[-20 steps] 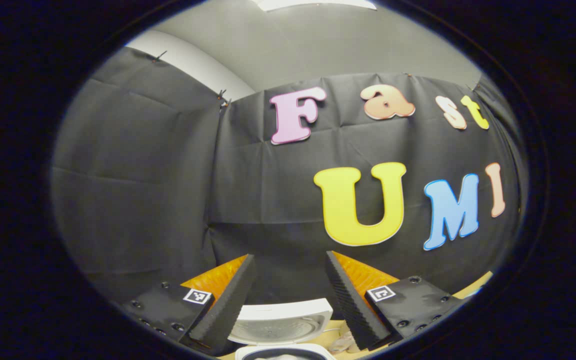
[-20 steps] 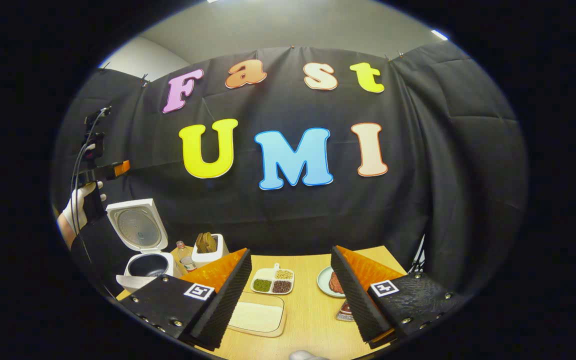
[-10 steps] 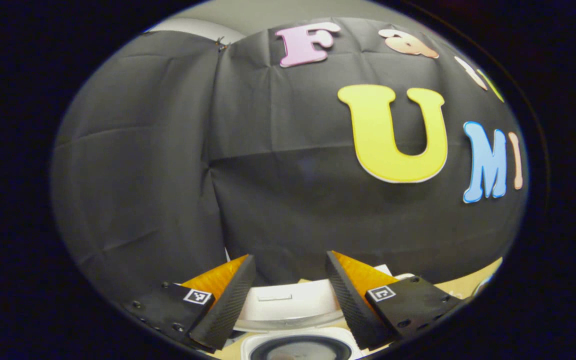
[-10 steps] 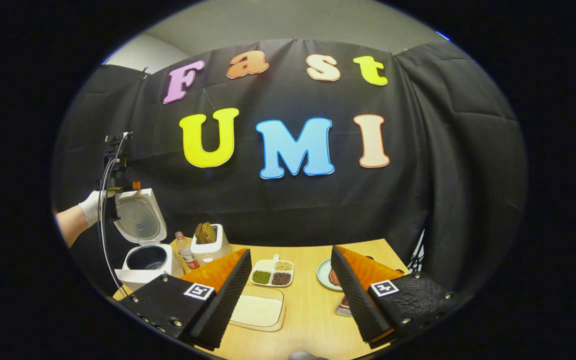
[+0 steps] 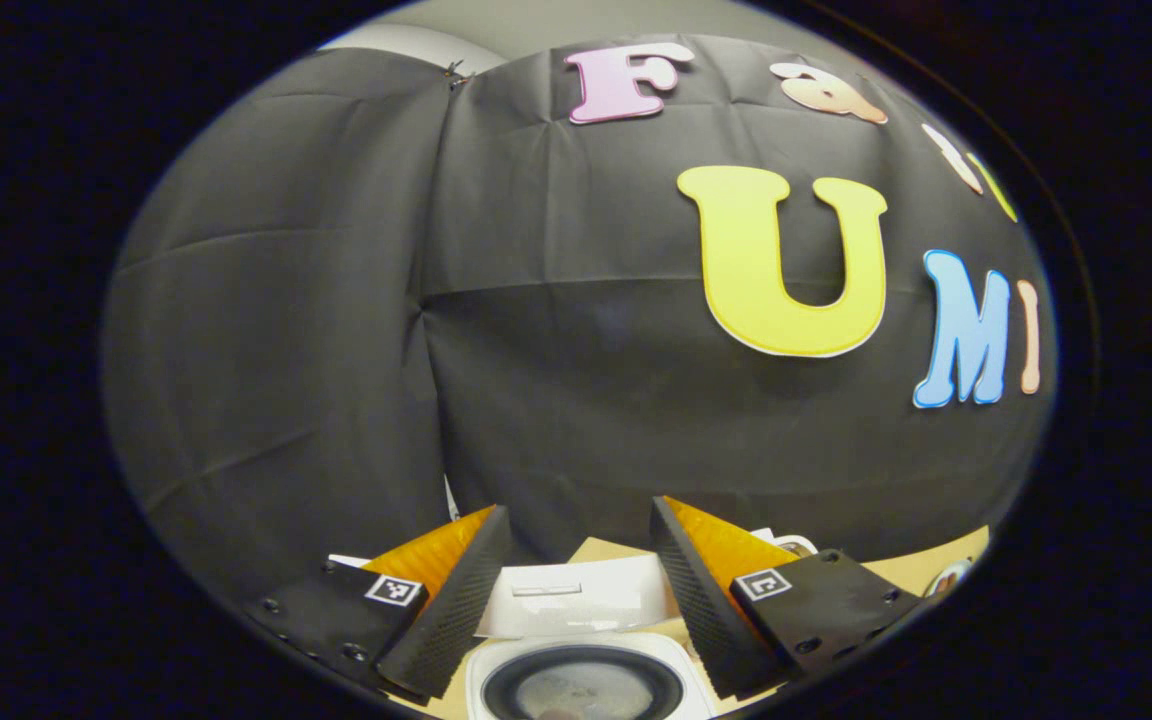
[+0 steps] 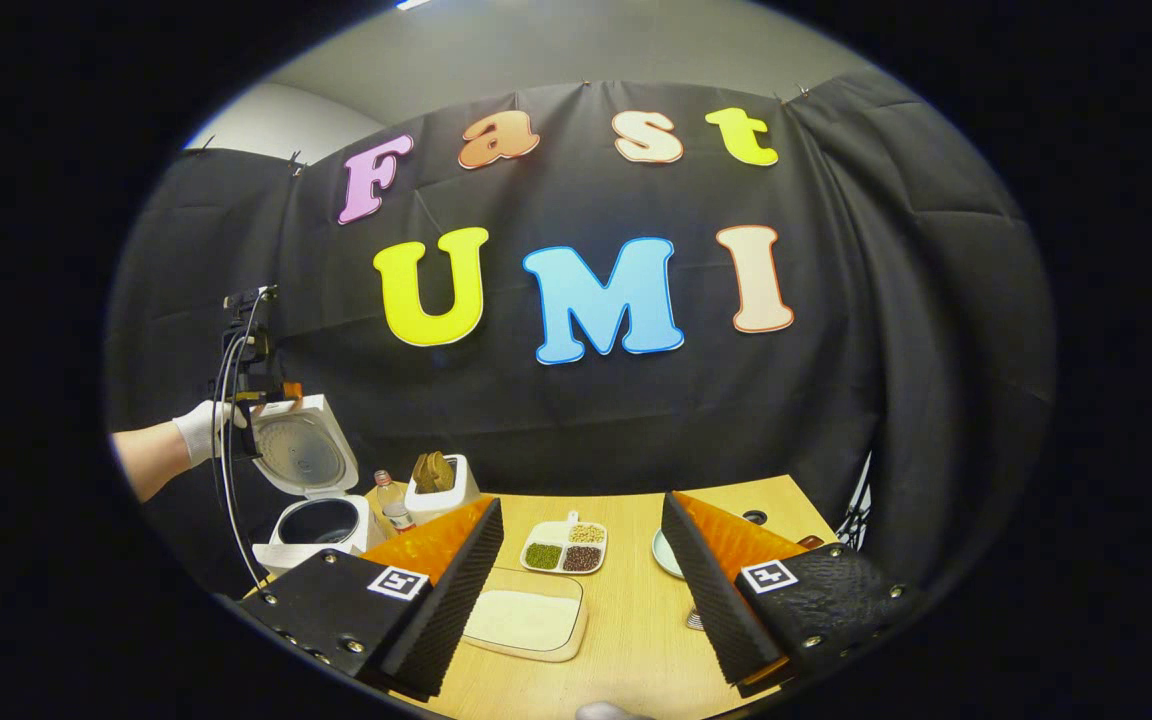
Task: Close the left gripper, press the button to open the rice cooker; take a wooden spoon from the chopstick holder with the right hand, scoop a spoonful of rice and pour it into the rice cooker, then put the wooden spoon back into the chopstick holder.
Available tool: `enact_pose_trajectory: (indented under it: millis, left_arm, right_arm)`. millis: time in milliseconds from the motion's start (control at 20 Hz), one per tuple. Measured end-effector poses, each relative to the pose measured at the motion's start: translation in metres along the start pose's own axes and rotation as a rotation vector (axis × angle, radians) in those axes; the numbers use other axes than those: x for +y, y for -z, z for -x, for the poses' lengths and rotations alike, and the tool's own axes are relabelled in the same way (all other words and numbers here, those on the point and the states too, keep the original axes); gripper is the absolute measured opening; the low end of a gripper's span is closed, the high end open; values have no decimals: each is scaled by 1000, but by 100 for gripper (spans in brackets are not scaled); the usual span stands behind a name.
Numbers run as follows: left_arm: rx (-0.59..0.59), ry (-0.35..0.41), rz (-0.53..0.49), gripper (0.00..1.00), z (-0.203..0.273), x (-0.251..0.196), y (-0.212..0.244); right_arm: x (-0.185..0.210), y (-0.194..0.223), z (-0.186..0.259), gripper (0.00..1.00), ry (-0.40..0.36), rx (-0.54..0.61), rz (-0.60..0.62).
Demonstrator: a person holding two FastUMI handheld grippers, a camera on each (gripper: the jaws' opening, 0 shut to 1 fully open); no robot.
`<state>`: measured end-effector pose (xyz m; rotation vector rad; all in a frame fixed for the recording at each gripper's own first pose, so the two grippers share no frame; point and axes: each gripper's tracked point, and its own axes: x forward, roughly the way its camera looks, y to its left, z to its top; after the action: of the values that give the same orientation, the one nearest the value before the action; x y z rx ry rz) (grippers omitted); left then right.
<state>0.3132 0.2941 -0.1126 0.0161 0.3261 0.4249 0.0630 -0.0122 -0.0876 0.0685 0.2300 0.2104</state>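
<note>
Left gripper [image 5: 571,580]: fingers spread apart, grasping nothing, hovering above the cooker's raised lid [image 5: 576,600]; seen from the right gripper view, it sat at the lid's top edge, held by a gloved hand [image 6: 204,432].
Right gripper [image 6: 581,575]: fingers released and empty, above the surface [image 6: 636,640].
Cooker [image 6: 321,525]: at the surface's far left, lid standing open, dark inner pot [image 5: 581,685] exposed.
Holder [image 6: 443,495]: white, just right of the cooker, with wooden utensils [image 6: 431,468] standing in it; which one was the spoon could not be told.
Bottle [image 6: 392,503]: between cooker and holder.
Rice tray [image 6: 526,620]: shallow, near the right gripper's fingers.
Divided dish [image 6: 566,547]: behind the tray, holding green, tan and dark grains.
Plate [image 6: 666,553]: partly hidden behind one finger.
</note>
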Motion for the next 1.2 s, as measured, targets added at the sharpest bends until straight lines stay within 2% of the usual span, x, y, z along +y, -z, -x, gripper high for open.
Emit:
enact_pose_trajectory:
  millis: [350,550,750,1200]
  left_arm:
    - [75,11,-2,98,44,-7,40]
    - [265,44,33,100,64,-19,129]
    - [362,34,-28,99,72,-15,193]
    - [443,44,-29,99,69,-20,224]
  right_arm:
    - [-5,15,6,98,-35,24,-1]
    - [-8,17,22,98,-52,19,-12]
    - [-8,15,26,98,-62,21,-5]
    - [-3,24,29,98,-85,42,-7]
